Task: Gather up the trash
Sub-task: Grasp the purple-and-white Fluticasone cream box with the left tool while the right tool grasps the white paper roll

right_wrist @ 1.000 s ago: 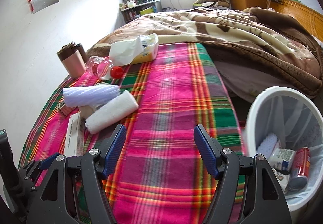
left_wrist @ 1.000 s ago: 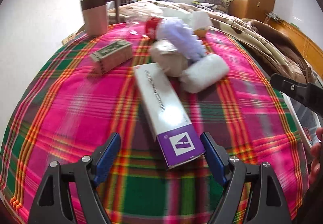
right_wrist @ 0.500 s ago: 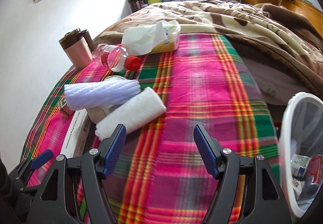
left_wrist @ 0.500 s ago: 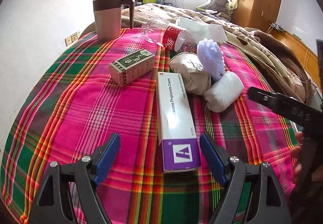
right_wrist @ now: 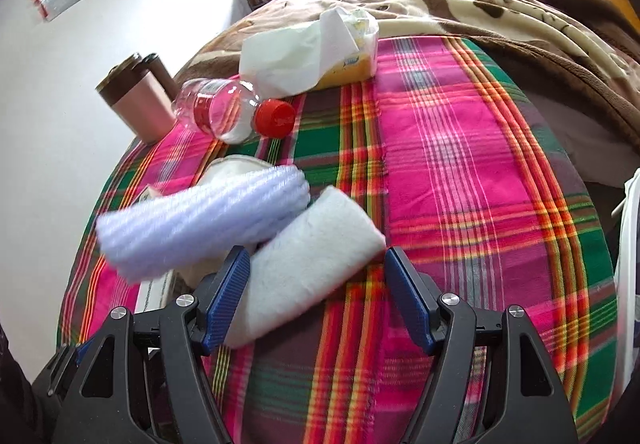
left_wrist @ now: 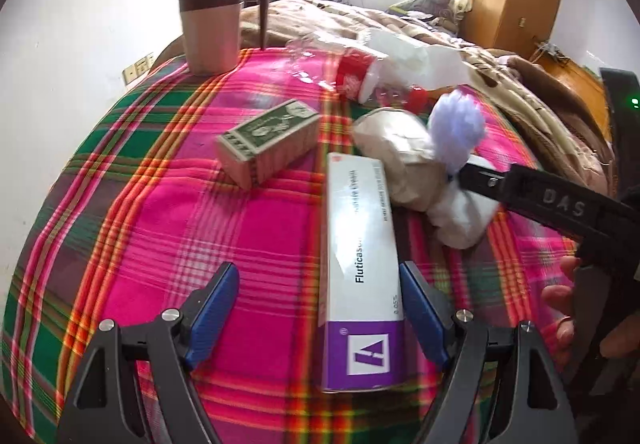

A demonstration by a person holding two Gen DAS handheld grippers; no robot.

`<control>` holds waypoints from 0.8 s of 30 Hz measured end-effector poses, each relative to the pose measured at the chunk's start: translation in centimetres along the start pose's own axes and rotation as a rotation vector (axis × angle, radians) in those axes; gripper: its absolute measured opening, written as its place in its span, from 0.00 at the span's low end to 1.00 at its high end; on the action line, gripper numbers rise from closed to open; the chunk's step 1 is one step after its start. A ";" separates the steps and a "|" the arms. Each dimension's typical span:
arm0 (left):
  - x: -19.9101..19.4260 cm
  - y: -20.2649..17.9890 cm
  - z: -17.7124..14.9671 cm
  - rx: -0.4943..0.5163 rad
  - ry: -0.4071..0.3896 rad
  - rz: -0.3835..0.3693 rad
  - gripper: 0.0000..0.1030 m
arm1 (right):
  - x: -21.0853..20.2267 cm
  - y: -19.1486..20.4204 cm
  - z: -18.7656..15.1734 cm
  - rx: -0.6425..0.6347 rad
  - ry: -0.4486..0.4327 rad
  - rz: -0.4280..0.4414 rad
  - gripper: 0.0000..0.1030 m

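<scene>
Trash lies on a plaid cloth (left_wrist: pixel 168 228). A long white and purple box (left_wrist: pixel 360 264) lies between the open fingers of my left gripper (left_wrist: pixel 316 284), close to the right finger and not gripped. Beyond it are a green box (left_wrist: pixel 268 135), a crumpled beige wad (left_wrist: pixel 400 155), a lavender foam net (right_wrist: pixel 200 219), a white roll (right_wrist: pixel 320 260) and a clear bottle with a red cap (right_wrist: pixel 224 115). My right gripper (right_wrist: pixel 316 264) straddles the near end of the white roll. Its jaws are opening and do not press on the roll.
A pink and brown mug (left_wrist: pixel 212 31) stands at the far left of the cloth. A tissue box (right_wrist: pixel 320 47) sits at the back by a brown blanket (right_wrist: pixel 520 7). A white bin's rim (right_wrist: pixel 630 244) shows at the right edge. A hand (left_wrist: pixel 560 300) holds the right gripper.
Both grippers came closer to the pile. The right one swung left from the bin until the white roll lay between its fingers. The long box now lies nearer the left gripper's right finger.
</scene>
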State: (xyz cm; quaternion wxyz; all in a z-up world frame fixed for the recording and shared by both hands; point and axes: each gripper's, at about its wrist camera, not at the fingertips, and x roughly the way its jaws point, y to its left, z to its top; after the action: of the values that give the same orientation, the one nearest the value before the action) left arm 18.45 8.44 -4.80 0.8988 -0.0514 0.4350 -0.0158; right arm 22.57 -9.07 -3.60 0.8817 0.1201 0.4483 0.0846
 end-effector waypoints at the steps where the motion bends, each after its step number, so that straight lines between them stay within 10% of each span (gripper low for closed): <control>1: 0.1 0.2 0.0 -0.003 0.003 0.005 0.80 | 0.1 0.1 0.1 0.001 0.000 -0.005 0.73; 24: 1.8 0.2 1.6 0.041 0.024 0.039 0.80 | -0.6 0.2 -1.2 -0.077 0.016 -0.179 0.79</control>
State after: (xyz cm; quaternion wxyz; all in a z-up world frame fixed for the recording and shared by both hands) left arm 20.85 8.62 -5.23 0.8946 -0.0244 0.4461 -0.0078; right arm 21.25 -8.92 -3.72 0.8862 0.0448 0.4605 0.0238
